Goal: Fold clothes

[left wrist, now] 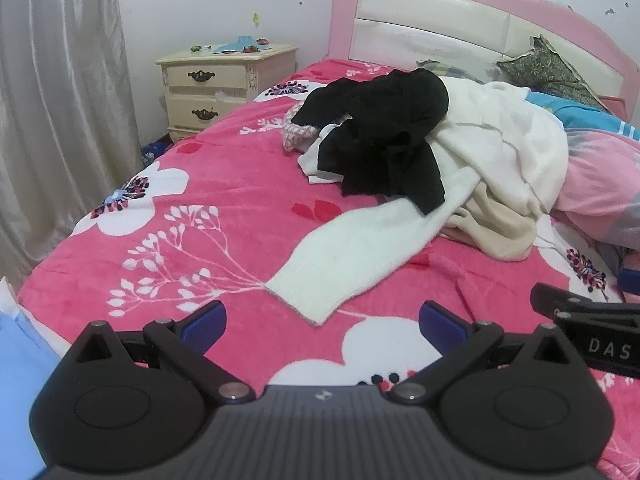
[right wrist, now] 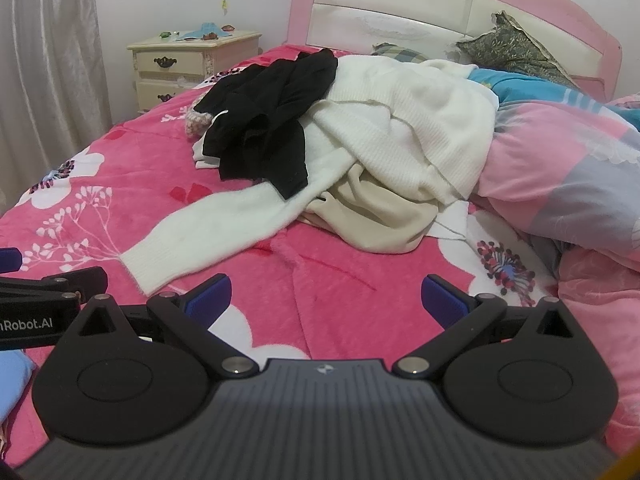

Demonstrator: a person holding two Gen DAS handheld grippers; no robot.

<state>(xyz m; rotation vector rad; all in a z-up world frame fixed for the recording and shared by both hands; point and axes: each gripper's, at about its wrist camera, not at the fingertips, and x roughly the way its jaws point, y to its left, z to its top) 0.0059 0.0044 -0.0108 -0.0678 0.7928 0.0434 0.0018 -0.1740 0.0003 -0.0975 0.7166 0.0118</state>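
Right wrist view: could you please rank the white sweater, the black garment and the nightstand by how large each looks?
1. White sweater, clearly largest.
2. Black garment.
3. Nightstand, smallest as seen, though it stands farther from the camera, so its true size is unsure.

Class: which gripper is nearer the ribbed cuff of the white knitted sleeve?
Left. The left gripper faces the white ribbed cuff just ahead; the right gripper sits to the cuff's right.

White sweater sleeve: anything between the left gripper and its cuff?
Nothing visible. The left gripper is open, and only bare pink blanket lies between it and the white sweater sleeve cuff. Farther up, the black garment lies over the sweater body, so that would need clearing before folding.
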